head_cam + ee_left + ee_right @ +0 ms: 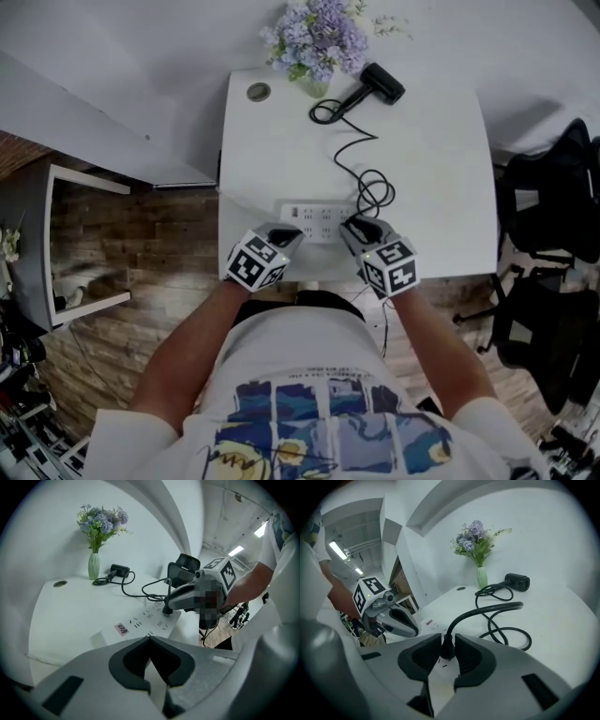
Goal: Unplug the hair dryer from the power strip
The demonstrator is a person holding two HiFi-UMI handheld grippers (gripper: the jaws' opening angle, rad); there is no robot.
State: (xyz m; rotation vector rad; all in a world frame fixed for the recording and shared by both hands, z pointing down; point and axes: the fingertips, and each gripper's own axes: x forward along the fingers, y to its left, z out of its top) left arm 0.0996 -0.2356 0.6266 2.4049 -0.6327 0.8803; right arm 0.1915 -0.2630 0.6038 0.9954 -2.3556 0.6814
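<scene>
A white power strip [319, 223] lies near the table's front edge. The black plug [447, 648] of the hair dryer's cord [361, 159] stands in its right end. My right gripper [359, 225] has its two pads against that plug, one on each side; the right gripper view shows the right gripper [447, 641] closed around it. The black hair dryer [382, 82] lies at the back of the table. My left gripper [289, 232] sits at the strip's left end, and in its own view the left gripper [150, 639] has its tips touching, nothing between them, over the power strip [140, 623].
A vase of purple flowers [314, 42] stands at the table's back edge beside a round grommet [258, 92]. The cord loops in a coil [375, 192] just behind the strip. Black chairs [553, 197] stand to the right and a shelf unit [66, 244] to the left.
</scene>
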